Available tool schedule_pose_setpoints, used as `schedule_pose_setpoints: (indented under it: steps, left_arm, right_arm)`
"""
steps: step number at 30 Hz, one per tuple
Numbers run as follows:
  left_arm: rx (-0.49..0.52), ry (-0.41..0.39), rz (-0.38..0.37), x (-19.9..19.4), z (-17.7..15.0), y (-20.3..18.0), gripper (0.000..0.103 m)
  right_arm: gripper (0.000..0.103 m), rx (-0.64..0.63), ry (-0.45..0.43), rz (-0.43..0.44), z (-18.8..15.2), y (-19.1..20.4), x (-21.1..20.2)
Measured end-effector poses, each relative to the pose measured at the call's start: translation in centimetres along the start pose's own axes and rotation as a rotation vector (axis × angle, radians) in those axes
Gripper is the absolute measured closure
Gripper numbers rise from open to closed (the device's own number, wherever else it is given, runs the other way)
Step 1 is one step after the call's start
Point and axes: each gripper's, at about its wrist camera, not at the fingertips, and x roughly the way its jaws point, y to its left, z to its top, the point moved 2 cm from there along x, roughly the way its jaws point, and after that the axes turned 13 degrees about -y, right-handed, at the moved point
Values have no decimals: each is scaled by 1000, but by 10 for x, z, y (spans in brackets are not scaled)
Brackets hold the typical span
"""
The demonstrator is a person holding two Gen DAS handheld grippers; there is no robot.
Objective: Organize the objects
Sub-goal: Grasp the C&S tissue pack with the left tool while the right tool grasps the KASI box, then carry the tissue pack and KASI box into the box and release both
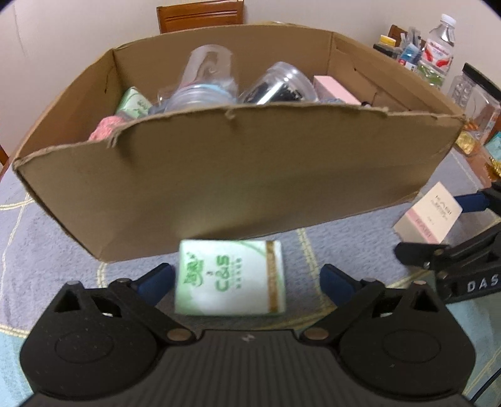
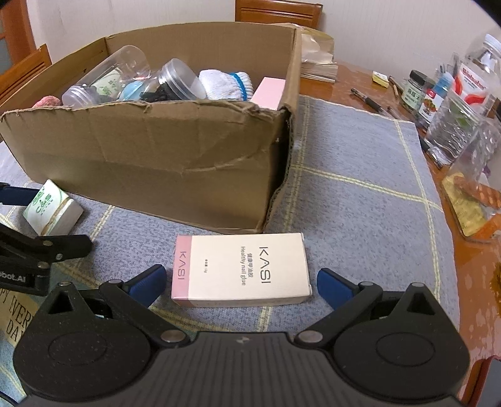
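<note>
A green and white tissue pack [image 1: 231, 277] lies on the grey mat in front of the cardboard box [image 1: 238, 175]. My left gripper [image 1: 245, 280] is open, its blue fingers on either side of the pack without touching it. A white and pink KASI box [image 2: 241, 270] lies on the mat before the cardboard box [image 2: 150, 156]. My right gripper [image 2: 241, 281] is open, its fingers flanking the KASI box. The tissue pack also shows in the right wrist view [image 2: 51, 208], the KASI box in the left wrist view [image 1: 430, 213].
The cardboard box holds clear jars [image 2: 175, 81], a white cloth [image 2: 225, 83], a pink box [image 2: 269, 92] and a tissue pack [image 1: 133, 103]. Bottles and jars [image 2: 451, 125] crowd the table's right side. Pens [image 2: 369, 100] lie near them. Wooden chairs [image 2: 278, 12] stand behind.
</note>
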Motion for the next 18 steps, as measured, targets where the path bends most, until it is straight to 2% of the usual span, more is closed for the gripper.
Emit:
schedule_pose_setpoints:
  steps: [3,8,15,18]
  left_arm:
    - [-1,-9,2,-6,2,-3,21]
    - [0,-9,2,-7,3,-1,26]
    - [11,4,-10,19,18,-13,30]
    - [11,16,-15,17,19,-12,35]
  right_arm:
    - [0,-2,-1,3,1,1,0]
    - [1,-16,7,12,2,1,0]
    - [18,-34,11,31,5,7,-5]
    - [20,-22,22,23,7,6,-6]
